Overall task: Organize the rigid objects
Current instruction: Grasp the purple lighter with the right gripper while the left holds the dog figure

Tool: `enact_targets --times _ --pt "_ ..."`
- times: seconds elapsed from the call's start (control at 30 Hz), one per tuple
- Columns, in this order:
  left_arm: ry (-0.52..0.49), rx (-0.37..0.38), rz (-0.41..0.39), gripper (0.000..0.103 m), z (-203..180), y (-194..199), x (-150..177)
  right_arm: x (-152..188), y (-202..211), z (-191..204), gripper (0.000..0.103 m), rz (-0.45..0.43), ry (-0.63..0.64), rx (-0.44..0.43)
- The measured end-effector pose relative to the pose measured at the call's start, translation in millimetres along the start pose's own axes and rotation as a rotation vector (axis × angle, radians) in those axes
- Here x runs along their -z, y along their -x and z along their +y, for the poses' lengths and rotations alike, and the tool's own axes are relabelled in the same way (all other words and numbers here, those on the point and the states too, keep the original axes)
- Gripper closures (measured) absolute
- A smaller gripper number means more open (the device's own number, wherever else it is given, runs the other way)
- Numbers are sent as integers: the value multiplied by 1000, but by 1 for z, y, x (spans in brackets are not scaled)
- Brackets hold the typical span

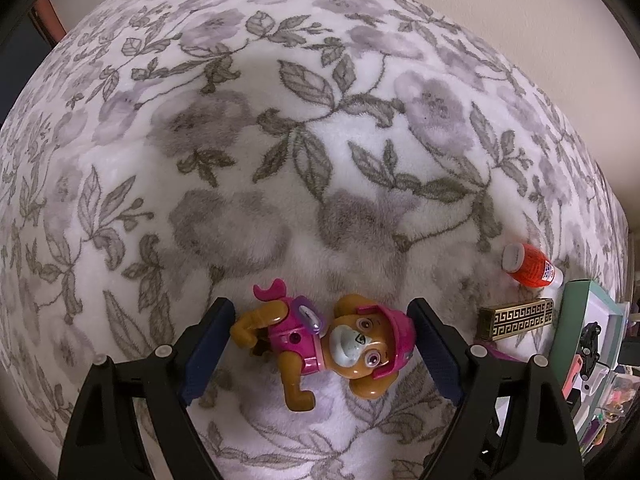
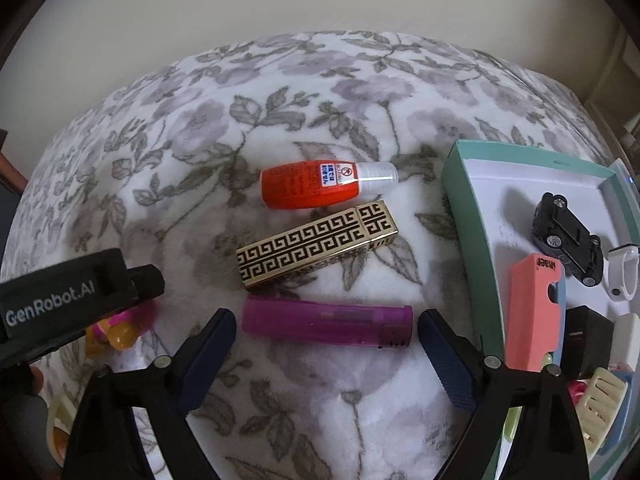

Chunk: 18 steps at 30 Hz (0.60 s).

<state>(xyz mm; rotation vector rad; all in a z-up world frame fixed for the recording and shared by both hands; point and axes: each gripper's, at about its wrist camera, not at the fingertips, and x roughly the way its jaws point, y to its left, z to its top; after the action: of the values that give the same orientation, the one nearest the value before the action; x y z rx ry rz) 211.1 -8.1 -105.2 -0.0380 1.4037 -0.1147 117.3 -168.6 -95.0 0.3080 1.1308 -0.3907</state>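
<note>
Left gripper (image 1: 322,332): jaws spread wide, gripping nothing. Between them lies the toy pup figure (image 1: 320,340), on its back across the gap, head in pink cap toward the right finger, tail and hind legs toward the left finger. Cap sits just beside the right pad; whether they touch, cannot tell. The figure rests on the floral blanket (image 1: 280,140).

Beyond the right finger, off to the right: gold patterned case (image 1: 516,318) lying flat, and past it the orange bottle (image 1: 528,266), also on its side. At the far right edge, the teal box (image 1: 576,304), partly cut off by the frame.

Right gripper (image 2: 326,332): jaws open, nothing held. The purple lighter (image 2: 326,322) lies crosswise in the gap, near the fingertips, its metal end toward the right finger. Small gaps show at both ends, so no contact with either pad.

Just past the lighter: the gold patterned case, angled, its cap end up and to the right. Beyond that, the orange bottle with its clear cap pointing right. The three lie roughly parallel, near one another but apart.

Right of the right finger: the teal box, holding a black toy car (image 2: 568,240), a salmon-pink block (image 2: 532,312), a white ring-shaped piece (image 2: 622,276) and other small items too cramped to identify.

Left of the left finger: the other gripper's black body, marked "GenRobot.AI", with the pup figure partly visible beneath it.
</note>
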Motion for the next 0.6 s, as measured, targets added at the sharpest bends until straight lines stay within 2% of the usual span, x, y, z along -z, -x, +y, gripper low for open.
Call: enact_targets --times 0.1,0.23,0.43,0.6 --pt "1 -1 -4 15 -1 0 1 1 3 0 20 -8 -10 22" --pt "-8 -1 -9 18 -3 3 2 3 5 0 20 -8 -1 13" --pt "-15 23 -25 18 -12 13 2 0 11 -11 20 7 -40 -55" --pt "-26 61 -94 18 -20 46 3 -7 35 -18 20 -25 -64 -125"
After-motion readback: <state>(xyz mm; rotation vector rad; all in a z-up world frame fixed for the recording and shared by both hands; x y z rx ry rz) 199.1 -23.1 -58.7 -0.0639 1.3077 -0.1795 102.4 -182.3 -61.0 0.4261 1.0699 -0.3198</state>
